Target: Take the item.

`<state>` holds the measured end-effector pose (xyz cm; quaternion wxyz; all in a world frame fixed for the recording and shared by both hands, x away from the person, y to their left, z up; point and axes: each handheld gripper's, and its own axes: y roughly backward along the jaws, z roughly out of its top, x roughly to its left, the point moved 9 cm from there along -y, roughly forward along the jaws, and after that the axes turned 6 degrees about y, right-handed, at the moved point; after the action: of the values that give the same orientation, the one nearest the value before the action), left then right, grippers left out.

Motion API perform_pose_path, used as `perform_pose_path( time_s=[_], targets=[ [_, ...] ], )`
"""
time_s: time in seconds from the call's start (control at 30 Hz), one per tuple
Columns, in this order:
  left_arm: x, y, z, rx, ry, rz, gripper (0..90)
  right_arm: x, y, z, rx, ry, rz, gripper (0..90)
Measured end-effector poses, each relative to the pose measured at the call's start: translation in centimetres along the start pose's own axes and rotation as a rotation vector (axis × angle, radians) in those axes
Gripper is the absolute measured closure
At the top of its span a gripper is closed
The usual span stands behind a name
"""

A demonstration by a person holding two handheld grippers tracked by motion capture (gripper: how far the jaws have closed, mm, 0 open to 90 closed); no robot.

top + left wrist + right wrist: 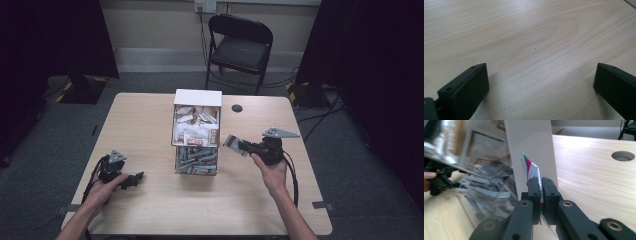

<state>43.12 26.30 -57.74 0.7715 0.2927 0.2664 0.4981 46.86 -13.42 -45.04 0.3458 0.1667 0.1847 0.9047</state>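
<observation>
While both hand-held tools sit apart on the pale wood-grain table (pixel 150 210), item 1 is the small flat foil sachet w/ green, red and white print (pixel 531 171), pinched by its lower edge in the right gripper (pixel 541 185), jaws closed tight on it; in the high view same sachet (pixel 231 143) hangs just right of the box stack, above the table, not touching it. Item 2: clear plastic two-tier dispenser box w/ white back panel (pixel 197 131), table centre, upper tier holding white/brown packets, lower tier holding silvery green-printed sachets; seen close in right gripper view as a transparent wall (pixel 486 192) at left. Item 3: left gripper (pixel 131 180), near left of table, well apart from box; its own view shows jaws spread wide, nothing between, bare wood beneath. Misc: round cable hole in tabletop (pixel 237 108), far right of box; black folding chair (pixel 240 47) beyond far edge. Handling est.: sachet looks v. light, thin, limp and slick, prob. crushable contents; likely to swivel or slip if gripped at a corner. Best hold is across a sealed edge, flat between pads, moderate pressure.
</observation>
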Motion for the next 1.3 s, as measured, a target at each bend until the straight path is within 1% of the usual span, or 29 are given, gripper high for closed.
perform_pose_path(
  time_s=[0.2, 0.3, 0.33, 0.4, 0.53, 0.67, 0.73, 0.83, 0.9, 0.93, 1.03, 1.13, 1.17, 1.3],
  targets=[
    [0.0, 0.0, 0.0, 0.000, 0.000, 0.000, 0.0, -0.7, -1.1, -1.0, 0.031, -0.013, -0.019, 86.0],
    [0.0, 0.0, 0.0, 0.000, 0.000, 0.000, 0.0, -0.8, -1.7, -1.8, 0.051, -0.017, -0.018, 86.0],
    [0.0, 0.0, 0.0, 0.000, 0.000, 0.000, 0.0, -0.8, -1.7, -1.8, 0.051, -0.017, -0.018, 86.0],
    [0.0, 0.0, 0.0, 0.000, 0.000, 0.000, 0.0, -0.8, -2.2, -2.5, 0.051, -0.011, -0.014, 86.0],
    [0.0, 0.0, 0.0, 0.000, 0.000, 0.000, 0.0, -1.2, -2.7, -3.5, 0.075, -0.029, -0.009, 86.0],
    [0.0, 0.0, 0.0, 0.000, -0.001, 0.000, 0.0, -1.3, -3.2, -3.8, 0.087, -0.033, -0.008, 86.0],
    [0.0, 0.0, 0.0, 0.000, 0.000, 0.000, 0.0, -1.3, -3.8, -4.3, 0.111, -0.017, -0.016, 85.9],
    [0.0, 0.0, 0.0, 0.000, -0.001, 0.000, 0.0, -1.3, -4.3, -4.8, 0.127, -0.019, -0.016, 85.9],
    [0.0, 0.0, 0.0, 0.000, 0.001, 0.001, 0.0, -1.4, -4.5, -4.9, 0.127, -0.023, -0.016, 85.9],
    [0.0, 0.0, 0.0, 0.000, 0.000, 0.000, 0.0, -1.5, -4.8, -5.1, 0.134, -0.033, -0.018, 85.9],
    [0.0, 0.0, 0.0, -0.001, 0.000, 0.000, 0.0, -1.8, -5.3, -5.6, 0.152, -0.036, -0.021, 85.9],
    [0.0, 0.0, 0.0, 0.000, 0.000, 0.000, 0.0, -1.9, -5.6, -5.7, 0.144, -0.041, -0.018, 85.9],
    [0.0, 0.0, 0.0, 0.000, 0.000, 0.000, 0.0, -2.2, -5.8, -5.7, 0.139, -0.046, -0.016, 85.9],
    [0.0, 0.0, 0.0, 0.000, 0.000, 0.000, 0.0, -2.8, -6.0, -5.7, 0.138, -0.062, -0.031, 85.8]
  ],
)
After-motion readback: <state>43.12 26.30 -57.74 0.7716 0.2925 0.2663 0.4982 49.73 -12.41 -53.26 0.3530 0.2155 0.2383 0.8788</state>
